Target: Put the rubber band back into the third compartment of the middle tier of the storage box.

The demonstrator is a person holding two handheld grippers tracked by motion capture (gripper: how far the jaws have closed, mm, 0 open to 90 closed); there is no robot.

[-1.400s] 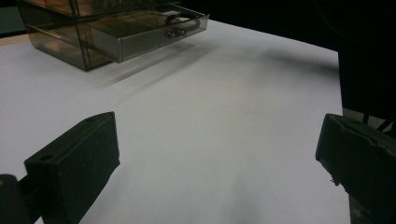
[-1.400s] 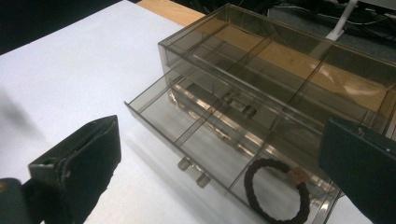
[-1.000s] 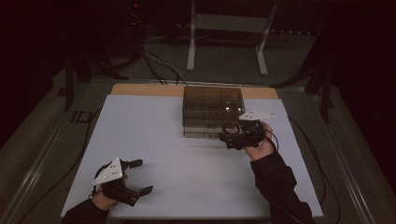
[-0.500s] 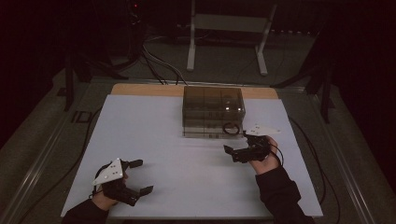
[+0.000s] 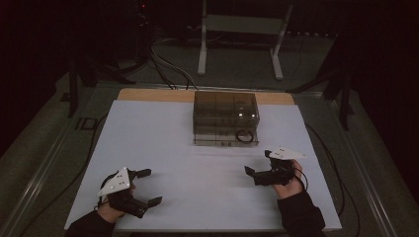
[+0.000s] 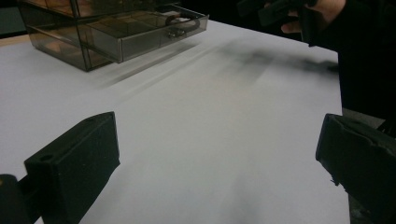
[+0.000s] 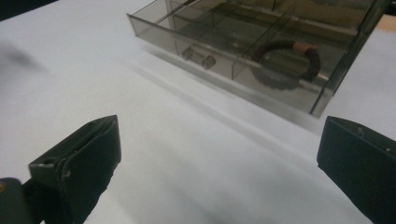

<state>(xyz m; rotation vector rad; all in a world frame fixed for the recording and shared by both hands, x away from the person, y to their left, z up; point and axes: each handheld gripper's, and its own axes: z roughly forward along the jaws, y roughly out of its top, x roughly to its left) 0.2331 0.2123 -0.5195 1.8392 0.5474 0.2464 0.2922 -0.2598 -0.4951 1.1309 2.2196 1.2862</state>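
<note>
Probably light and rigid, the clear drawer [image 7: 224, 56] with ring [image 7: 289, 63] inside, best pushed at its small front handle [image 7: 198, 56], right tool [image 5: 269, 165] spread and empty.

**Both grippers low and spread, holding nothing**

The left gripper [image 5: 148, 186] sits at the near left, its jaws wide apart and pointing toward the right; a grey three-cornered plate [image 5: 115, 180] rides on top of it; the left hand [image 5: 109, 210] grips it from behind, the dark sleeve entering at the bottom edge. The right gripper [image 5: 259, 165] sits at the near right, jaws spread and pointing left; the right hand [image 5: 287, 186] holds it, its forearm in a dark sleeve [image 5: 300, 215] rising from the bottom edge.
</note>
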